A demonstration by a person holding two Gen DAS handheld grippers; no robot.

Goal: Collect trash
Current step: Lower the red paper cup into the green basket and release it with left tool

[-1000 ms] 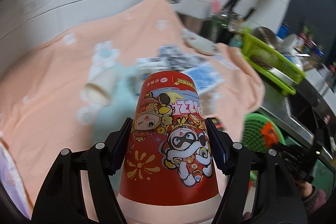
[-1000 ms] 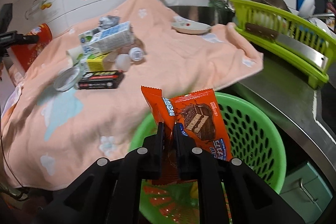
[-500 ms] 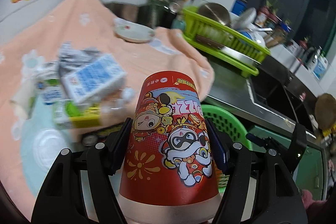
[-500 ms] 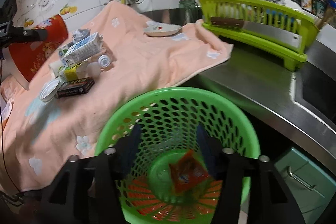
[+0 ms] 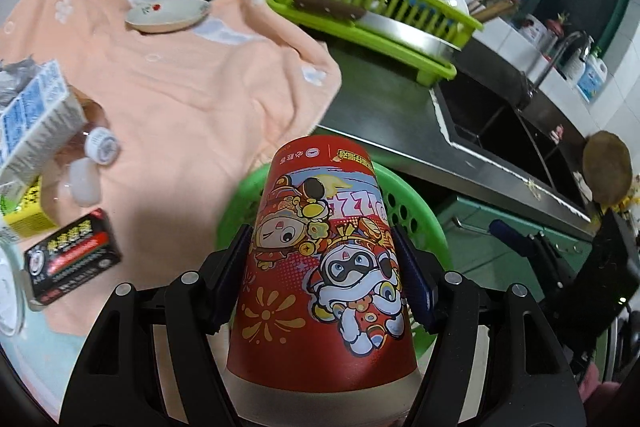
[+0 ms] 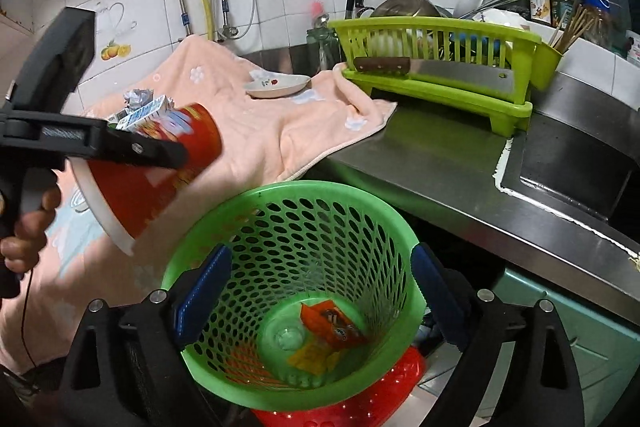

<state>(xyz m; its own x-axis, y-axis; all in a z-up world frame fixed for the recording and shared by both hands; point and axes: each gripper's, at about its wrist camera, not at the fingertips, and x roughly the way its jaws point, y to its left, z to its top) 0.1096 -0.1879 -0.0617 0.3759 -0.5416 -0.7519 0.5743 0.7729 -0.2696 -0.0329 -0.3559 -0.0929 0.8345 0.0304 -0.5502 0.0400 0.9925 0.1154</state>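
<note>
My left gripper [image 5: 320, 239] is shut on a red cartoon-printed paper cup [image 5: 324, 267], held bottom-forward and tilted above the near rim of the green mesh basket [image 5: 412, 203]. In the right wrist view the same cup [image 6: 160, 187] hangs at the left, over the towel's edge beside the basket [image 6: 288, 187]. My right gripper [image 6: 320, 267] hovers over the basket's mouth; its jaws are opening and nothing is between them. An orange snack wrapper [image 6: 332, 323] lies on the basket's bottom with other scraps.
On the peach towel [image 5: 180, 87] lie a milk carton [image 5: 32, 123], a black box [image 5: 72, 259], a yellow carton [image 5: 24, 215], a small clear bottle [image 5: 92, 147] and a dish [image 5: 164, 15]. A green dish rack [image 6: 440, 67] with a cleaver and a sink [image 6: 580, 163] stand to the right.
My right gripper opened and the orange wrapper dropped into the basket. My left gripper carried the cup from over the towel rightward to the basket's rim.
</note>
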